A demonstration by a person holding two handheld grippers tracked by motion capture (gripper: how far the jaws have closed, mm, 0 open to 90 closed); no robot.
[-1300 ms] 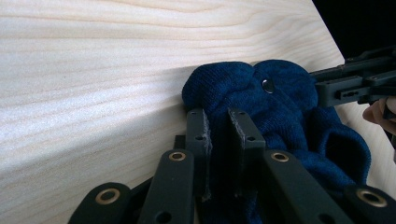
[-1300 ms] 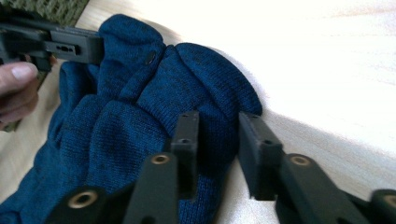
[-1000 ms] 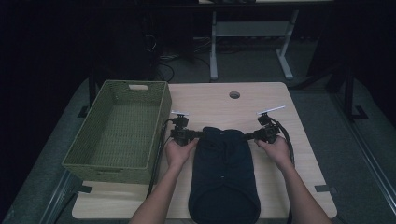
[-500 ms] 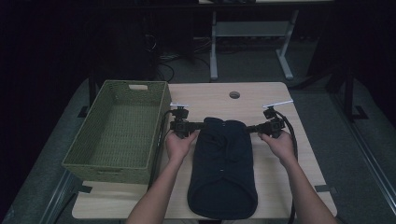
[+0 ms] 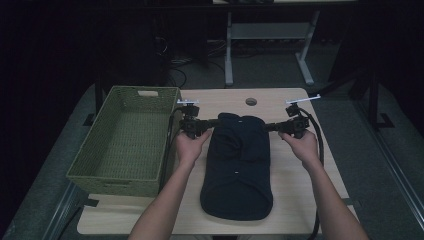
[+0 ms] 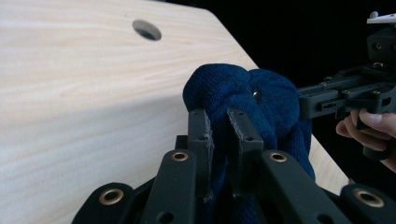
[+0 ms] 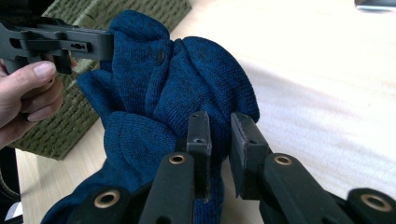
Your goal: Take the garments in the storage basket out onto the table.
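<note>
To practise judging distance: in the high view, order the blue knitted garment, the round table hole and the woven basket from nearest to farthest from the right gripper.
1. Blue knitted garment: clamped in the right gripper.
2. Round table hole: beyond it, toward the table's far edge.
3. Woven basket: across at the left side.

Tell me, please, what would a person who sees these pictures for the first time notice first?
First comes the dark blue knitted garment lying lengthwise in the middle of the pale wooden table. The left gripper and the right gripper each pinch its far end, one at each corner. A green woven basket stands to its left.
</note>
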